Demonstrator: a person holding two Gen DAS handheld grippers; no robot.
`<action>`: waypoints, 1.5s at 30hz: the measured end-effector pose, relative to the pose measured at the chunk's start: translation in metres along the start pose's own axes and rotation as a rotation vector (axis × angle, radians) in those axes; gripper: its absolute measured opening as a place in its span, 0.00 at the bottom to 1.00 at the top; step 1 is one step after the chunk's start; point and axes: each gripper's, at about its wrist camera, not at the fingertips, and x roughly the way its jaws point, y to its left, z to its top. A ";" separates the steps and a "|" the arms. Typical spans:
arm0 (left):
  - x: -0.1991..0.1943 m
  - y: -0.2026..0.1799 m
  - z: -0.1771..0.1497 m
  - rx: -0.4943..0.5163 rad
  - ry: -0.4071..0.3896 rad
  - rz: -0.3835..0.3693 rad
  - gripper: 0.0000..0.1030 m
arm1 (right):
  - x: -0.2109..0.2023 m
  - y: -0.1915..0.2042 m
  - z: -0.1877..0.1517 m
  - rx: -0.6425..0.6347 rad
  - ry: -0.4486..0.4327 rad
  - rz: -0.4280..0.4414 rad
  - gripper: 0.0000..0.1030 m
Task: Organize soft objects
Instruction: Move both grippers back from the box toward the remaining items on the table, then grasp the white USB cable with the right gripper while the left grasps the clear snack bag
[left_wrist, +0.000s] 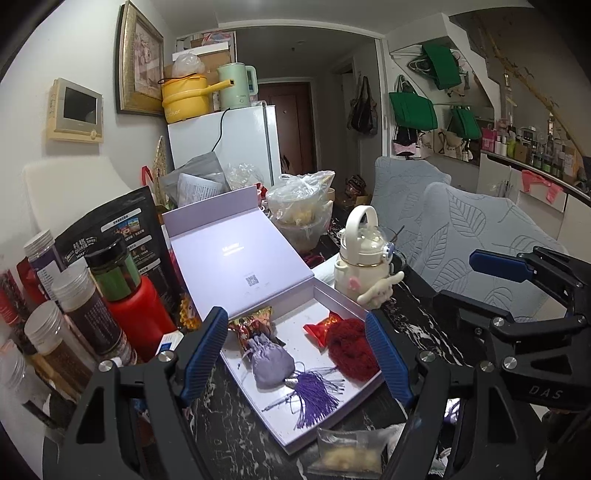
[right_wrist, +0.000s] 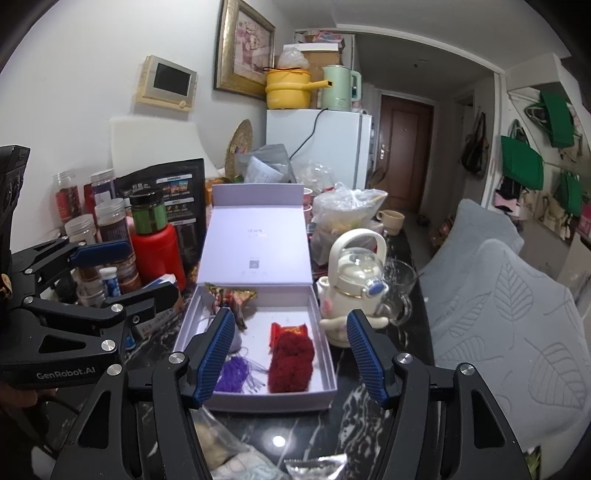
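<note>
Item: lavender box (right_wrist: 325, 369), red pom-pom (right_wrist: 290, 363) inside. Your left gripper (left_wrist: 295, 354) and right gripper (right_wrist: 291, 356) gape empty (teapot (right_wrist: 354, 280) at two o'clock could topple).

The right tongs' finger (right_wrist: 218, 354) hides most of the lilac pouch (left_wrist: 271, 363).

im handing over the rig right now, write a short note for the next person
Left claw: open, holding nothing. Right claw: open, holding nothing.
Both hang above the near end of the open lavender box on the dark marble table.
In the box: purple pouch with tassel, red fuzzy item, red packet, patterned sachet.
Done: those soft things are boxed.
Left, probably: small clear bag and silver packet by the near edge still lie outside; lid is up.
</note>
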 end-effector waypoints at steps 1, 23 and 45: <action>-0.002 -0.001 -0.002 -0.001 0.002 -0.002 0.74 | -0.005 0.001 -0.003 -0.001 -0.002 -0.003 0.64; -0.037 -0.017 -0.062 0.002 0.072 -0.046 0.80 | -0.054 0.019 -0.066 0.050 0.031 -0.026 0.80; -0.028 -0.032 -0.122 -0.040 0.193 -0.145 0.80 | -0.056 0.015 -0.138 0.136 0.130 -0.019 0.80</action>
